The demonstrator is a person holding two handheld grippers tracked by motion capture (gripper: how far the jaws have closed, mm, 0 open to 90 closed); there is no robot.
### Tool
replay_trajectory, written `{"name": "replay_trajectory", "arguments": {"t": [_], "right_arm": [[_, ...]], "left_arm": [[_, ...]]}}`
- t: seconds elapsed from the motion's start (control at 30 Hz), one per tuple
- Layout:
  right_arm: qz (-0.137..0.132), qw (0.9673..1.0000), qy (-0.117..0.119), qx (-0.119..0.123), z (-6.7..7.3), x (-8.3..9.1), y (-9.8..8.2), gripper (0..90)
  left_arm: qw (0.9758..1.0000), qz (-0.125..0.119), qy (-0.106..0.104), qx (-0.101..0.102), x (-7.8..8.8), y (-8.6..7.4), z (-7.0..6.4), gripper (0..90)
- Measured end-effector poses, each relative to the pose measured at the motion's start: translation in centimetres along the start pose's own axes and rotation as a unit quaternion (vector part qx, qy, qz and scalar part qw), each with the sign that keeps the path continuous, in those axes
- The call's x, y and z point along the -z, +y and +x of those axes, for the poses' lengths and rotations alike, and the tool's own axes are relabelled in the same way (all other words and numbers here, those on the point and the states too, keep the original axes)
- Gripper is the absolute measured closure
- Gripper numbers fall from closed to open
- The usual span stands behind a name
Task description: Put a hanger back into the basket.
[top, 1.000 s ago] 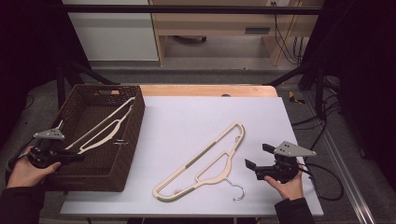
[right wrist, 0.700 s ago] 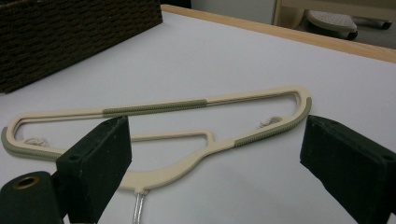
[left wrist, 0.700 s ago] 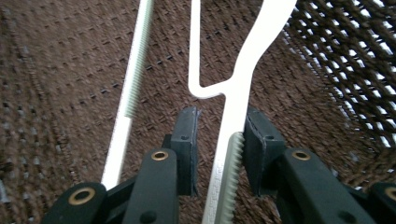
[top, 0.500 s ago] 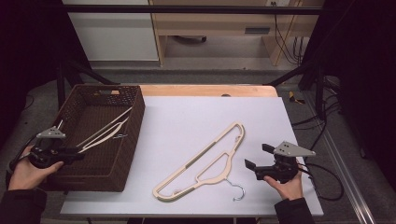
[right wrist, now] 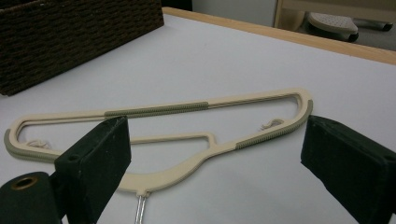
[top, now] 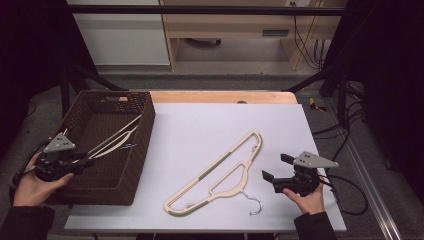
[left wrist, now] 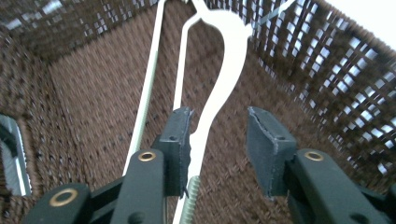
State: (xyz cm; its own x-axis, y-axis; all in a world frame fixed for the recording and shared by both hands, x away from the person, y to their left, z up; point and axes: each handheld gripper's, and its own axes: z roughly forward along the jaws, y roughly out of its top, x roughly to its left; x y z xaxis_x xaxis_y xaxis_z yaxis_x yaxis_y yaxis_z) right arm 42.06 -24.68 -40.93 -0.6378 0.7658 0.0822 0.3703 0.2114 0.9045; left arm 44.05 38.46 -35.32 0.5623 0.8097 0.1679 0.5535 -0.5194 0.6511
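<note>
A cream hanger [top: 112,140] lies slanted inside the brown wicker basket [top: 144,150] at the table's left. My left gripper [top: 88,162] reaches over the basket's near left corner. In the left gripper view its jaws [left wrist: 219,135] stand apart and have just been closing a little; the hanger's arm [left wrist: 229,56] runs between them, beside the left pad and clear of the right one. A second cream hanger [top: 220,172] with a metal hook [top: 255,205] lies flat on the white tabletop. My right gripper [top: 274,166] rests just right of it, open, with that hanger [right wrist: 159,109] ahead of its jaws [right wrist: 222,158].
The white board [top: 200,120] covers a wooden table whose bare edge [top: 220,96] shows at the back. The basket's wall [right wrist: 70,32] rises at the far left of the right gripper view. A cable [top: 345,200] trails off the table's right side.
The left gripper's jaws have come off the hanger, which has settled a little lower in the basket; that hand has shifted slightly. The right gripper and the hanger on the table have not moved.
</note>
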Motion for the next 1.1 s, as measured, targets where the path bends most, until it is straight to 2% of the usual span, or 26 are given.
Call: {"name": "replay_trajectory", "arguments": {"t": [0.1, 0.13, 0.17, 0.2, 0.3, 0.4, 0.6, 0.63, 0.67, 0.7, 0.73, 0.77, 0.8, 0.83, 0.87, 0.9, 0.93, 0.97, 1.0, 1.03, 1.1], "right_arm": [[0.000, 1.0000, 0.000, 0.000, 0.0, 0.0, 0.0, 8.8], [0.000, 1.0000, -0.001, 0.000, 0.0, -0.1, 0.0, 8.8], [0.000, 1.0000, -0.001, 0.000, 0.0, -0.1, 0.0, 8.8], [0.000, 1.0000, 0.000, 0.001, 0.1, -0.1, 0.0, 8.9], [0.001, 1.0000, 0.000, -0.001, 0.1, -0.1, 0.0, 8.9], [0.000, 1.0000, 0.000, 0.001, 0.0, -0.1, 0.0, 9.0], [0.000, 1.0000, 0.000, 0.000, 0.1, 0.0, 0.0, 9.0], [-0.001, 1.0000, 0.000, 0.000, 0.1, 0.0, 0.0, 9.0], [-0.001, 1.0000, -0.001, 0.001, 0.0, 0.0, 0.0, 9.0], [-0.001, 1.0000, -0.001, 0.002, 0.0, 0.0, 0.0, 9.1], [-0.002, 1.0000, 0.000, 0.001, 0.0, 0.0, 0.0, 9.1], [-0.001, 1.0000, 0.000, 0.002, 0.0, 0.0, 0.0, 9.1], [-0.001, 1.0000, 0.001, 0.002, 0.1, 0.0, 0.0, 9.1], [-0.001, 1.0000, 0.001, 0.002, 0.1, 0.0, 0.0, 9.1], [-0.002, 1.0000, 0.000, 0.003, 0.1, 0.1, 0.0, 9.1], [-0.002, 1.0000, 0.000, 0.003, 0.1, 0.1, 0.0, 9.1], [-0.003, 1.0000, 0.000, 0.003, 0.1, 0.1, 0.0, 9.1], [-0.001, 1.0000, 0.000, 0.002, 0.1, 0.1, 0.0, 9.1], [-0.001, 1.0000, 0.000, 0.003, 0.1, 0.0, 0.0, 9.1], [-0.001, 1.0000, 0.000, 0.003, 0.1, 0.0, 0.0, 9.1], [-0.002, 1.0000, 0.001, 0.001, 0.1, 0.1, 0.0, 9.0]], "left_arm": [[0.9997, 0.025, 0.000, -0.001, -1.1, -0.3, -0.3, 64.1], [0.9995, 0.031, 0.010, 0.000, -1.5, -0.4, -0.3, 67.8], [0.9991, 0.038, 0.020, 0.002, -1.8, -0.4, -0.3, 67.8], [0.9984, 0.049, 0.028, 0.005, -2.0, -0.5, -0.2, 76.7], [0.9981, 0.057, 0.017, 0.013, -2.3, -0.6, 0.2, 77.3], [0.9985, 0.051, 0.019, 0.012, -2.1, -0.7, 0.2, 77.7], [0.9989, 0.025, 0.027, 0.029, -1.5, -0.7, 0.8, 78.8], [0.9991, 0.014, 0.023, 0.034, -1.3, -0.6, 0.8, 79.0], [0.9981, -0.005, 0.043, 0.044, -1.1, -0.4, 0.8, 89.6], [0.9977, -0.009, 0.045, 0.051, -1.1, -0.2, 0.7, 89.9], [0.9979, -0.001, 0.040, 0.051, -1.4, 0.0, 0.6, 89.9], [0.9979, 0.016, 0.045, 0.045, -2.0, 0.1, 0.3, 89.9], [0.9979, 0.041, 0.039, 0.032, -3.0, 0.0, -0.3, 89.5], [0.9979, 0.041, 0.039, 0.032, -3.0, 0.0, -0.3, 88.1], [0.9983, 0.026, 0.043, 0.031, -2.7, 0.0, -0.4, 84.6], [0.9983, 0.026, 0.043, 0.031, -2.7, 0.0, -0.4, 81.0], [0.9988, 0.009, 0.033, 0.034, -2.4, -0.1, -0.3, 81.0], [0.9992, 0.003, 0.024, 0.031, -2.1, -0.1, -0.2, 77.4], [0.9991, -0.008, 0.029, 0.028, -1.5, -0.2, -0.5, 70.4], [0.9991, -0.008, 0.029, 0.028, -1.5, -0.2, -0.5, 65.1], [0.9988, -0.033, 0.024, 0.028, -1.0, -0.2, -0.9, 61.6]]}}
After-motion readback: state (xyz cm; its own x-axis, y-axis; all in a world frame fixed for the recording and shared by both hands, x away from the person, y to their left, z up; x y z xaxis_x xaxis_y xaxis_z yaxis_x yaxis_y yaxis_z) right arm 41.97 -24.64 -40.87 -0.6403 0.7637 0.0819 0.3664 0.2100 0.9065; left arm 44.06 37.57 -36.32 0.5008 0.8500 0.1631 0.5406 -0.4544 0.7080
